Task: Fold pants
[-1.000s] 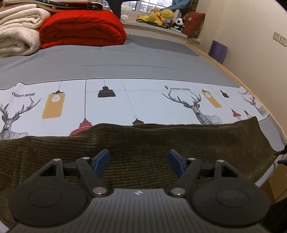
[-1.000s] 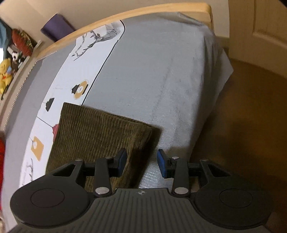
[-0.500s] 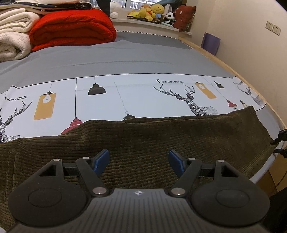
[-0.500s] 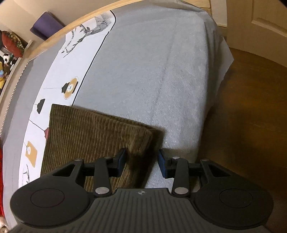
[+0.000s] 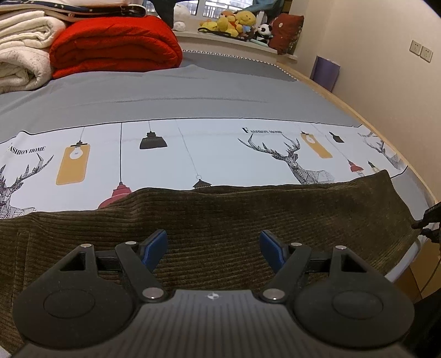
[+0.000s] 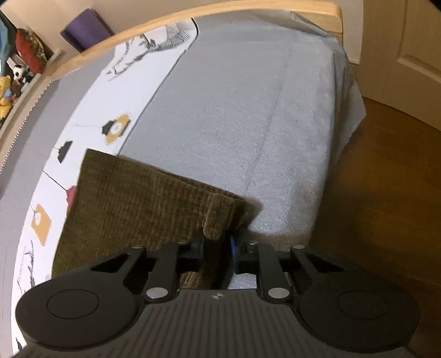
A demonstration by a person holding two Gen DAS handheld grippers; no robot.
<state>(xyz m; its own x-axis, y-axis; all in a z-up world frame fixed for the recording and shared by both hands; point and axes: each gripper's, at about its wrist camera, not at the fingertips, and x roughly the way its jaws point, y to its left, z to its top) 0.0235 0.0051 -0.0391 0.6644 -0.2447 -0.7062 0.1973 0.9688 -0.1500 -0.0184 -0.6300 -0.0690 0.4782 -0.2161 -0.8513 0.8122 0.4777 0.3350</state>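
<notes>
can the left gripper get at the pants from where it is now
Probably yes. The left gripper hangs open right over the olive corduroy pants, with bare fabric between its fingers and nothing in the way. The right gripper is closing on the hem corner, far off to the side.

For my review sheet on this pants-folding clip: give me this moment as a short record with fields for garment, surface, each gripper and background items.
garment: olive corduroy pants, lying flat along the near edge of the bed
surface: bed sheet, grey with a white printed band
left gripper: open, above the pants, gripping nothing
right gripper: closing on the hem corner of the pants, fabric bunched between its jaws
background: red blanket, white blanket, stuffed toys
</notes>
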